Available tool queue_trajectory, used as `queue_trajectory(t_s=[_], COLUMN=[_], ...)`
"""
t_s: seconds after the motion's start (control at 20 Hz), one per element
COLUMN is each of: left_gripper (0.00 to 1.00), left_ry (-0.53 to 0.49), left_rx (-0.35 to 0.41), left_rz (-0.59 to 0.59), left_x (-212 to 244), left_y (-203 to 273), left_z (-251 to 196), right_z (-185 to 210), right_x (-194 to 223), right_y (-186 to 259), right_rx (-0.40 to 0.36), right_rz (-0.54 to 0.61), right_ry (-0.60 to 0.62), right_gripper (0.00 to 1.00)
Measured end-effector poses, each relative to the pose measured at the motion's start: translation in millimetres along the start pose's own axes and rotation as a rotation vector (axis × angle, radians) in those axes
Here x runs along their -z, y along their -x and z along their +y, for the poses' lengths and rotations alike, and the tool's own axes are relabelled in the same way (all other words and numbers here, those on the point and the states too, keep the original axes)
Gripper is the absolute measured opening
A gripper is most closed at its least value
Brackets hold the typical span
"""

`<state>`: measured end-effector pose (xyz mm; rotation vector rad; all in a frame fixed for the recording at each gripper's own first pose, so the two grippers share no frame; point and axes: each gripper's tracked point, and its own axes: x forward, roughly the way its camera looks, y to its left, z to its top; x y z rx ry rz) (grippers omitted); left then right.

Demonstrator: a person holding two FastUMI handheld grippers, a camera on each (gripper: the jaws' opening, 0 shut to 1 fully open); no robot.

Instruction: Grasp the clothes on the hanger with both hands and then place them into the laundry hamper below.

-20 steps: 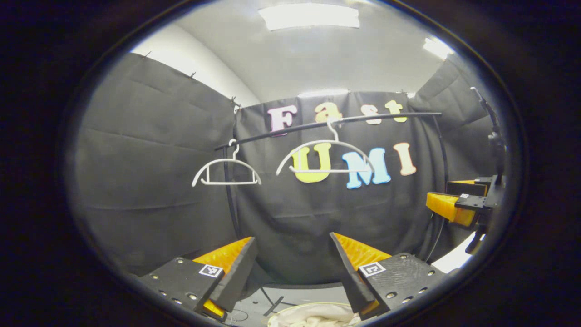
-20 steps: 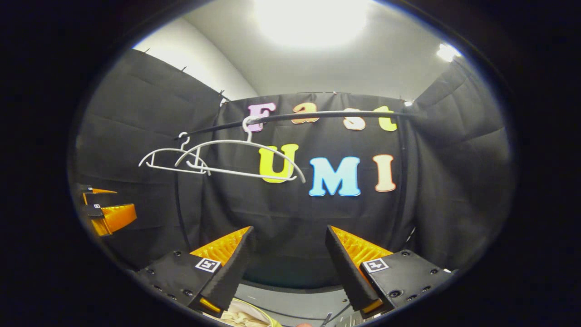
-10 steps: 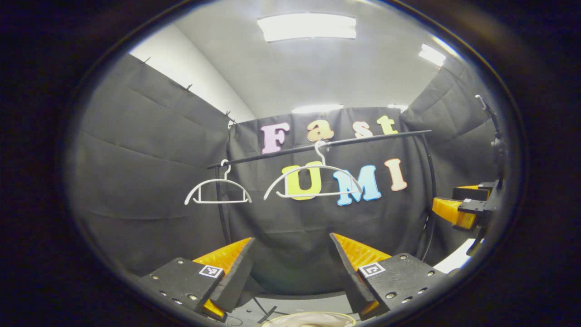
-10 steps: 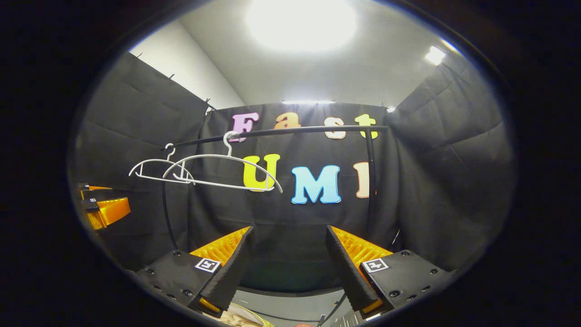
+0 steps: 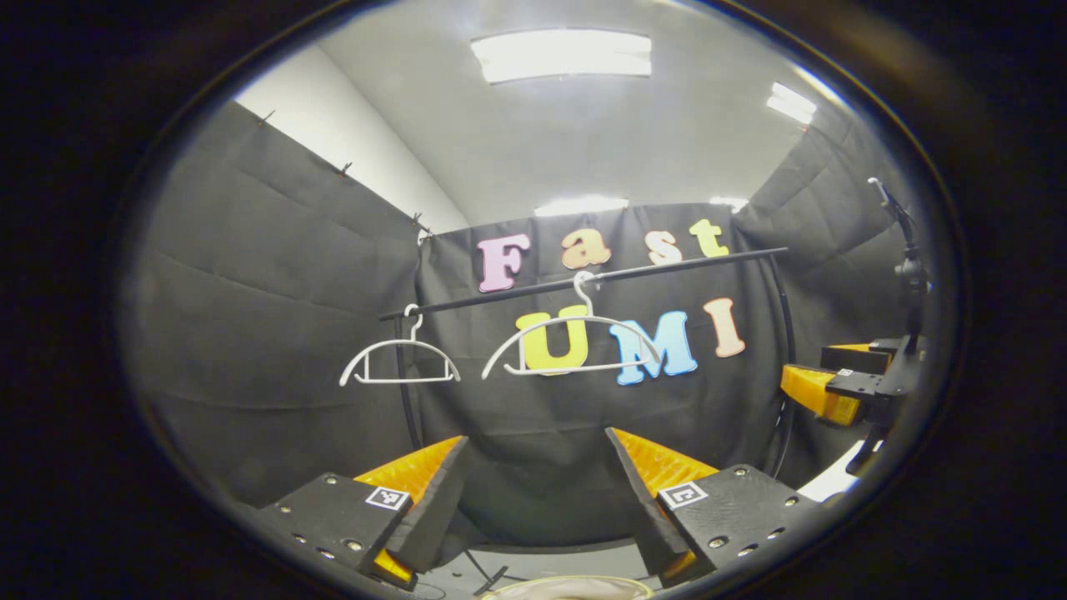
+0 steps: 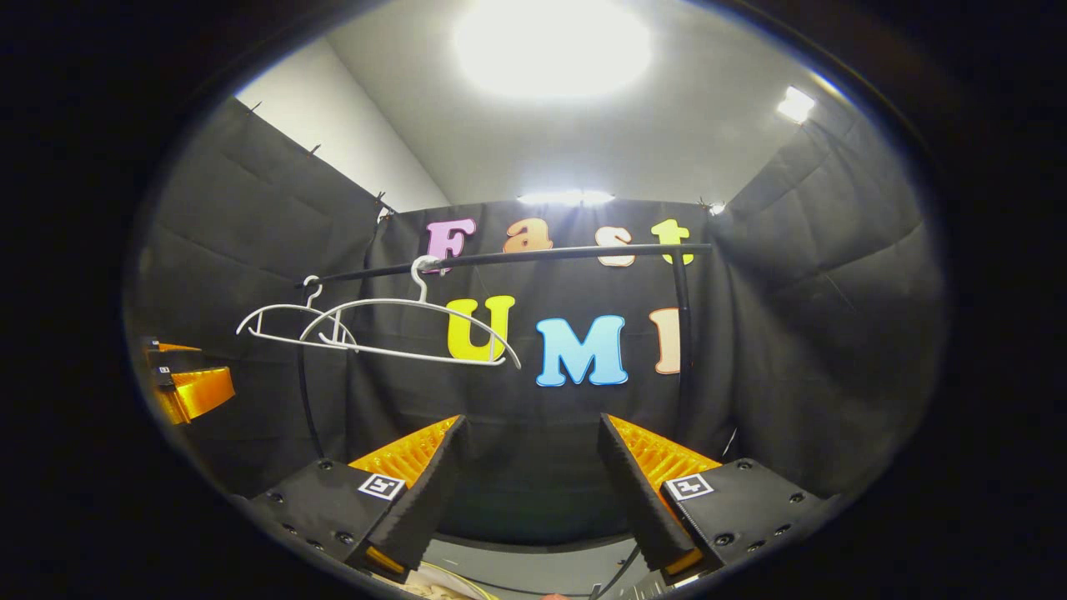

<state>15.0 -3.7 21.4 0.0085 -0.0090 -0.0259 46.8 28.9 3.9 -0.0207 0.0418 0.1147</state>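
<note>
Black booth: bare hangers [image 5: 572, 346] above parted, empty jaws.

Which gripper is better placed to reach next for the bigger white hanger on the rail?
Probably the left gripper: open, with the bigger hanger straight ahead. From the right gripper, also open, it hangs off to one side.

A: Left gripper [image 5: 533, 492]?
B: Fingers spread wide, nothing between them, aimed level and forward.
A: Right gripper [image 6: 529, 487]?
B: Same: fingers apart, empty. It also shows at the right edge of the left gripper view, raised, fingers apart.
</note>
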Motion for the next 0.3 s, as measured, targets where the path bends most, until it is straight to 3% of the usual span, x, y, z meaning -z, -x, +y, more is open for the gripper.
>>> queue_trajectory(t_s=[0.3], left_gripper=[0.93], left_ry=[-0.017], left_rx=[-0.007], left_rz=[-0.007], left_x=[-2.9], left_y=[11.9], left_z=[5.2], right_z=[6.0], right_x=[6.4], right_y=[0.3], right_rx=[-0.004], right_rz=[0.017], right_ry=[-0.009], right_gripper=[0.96])
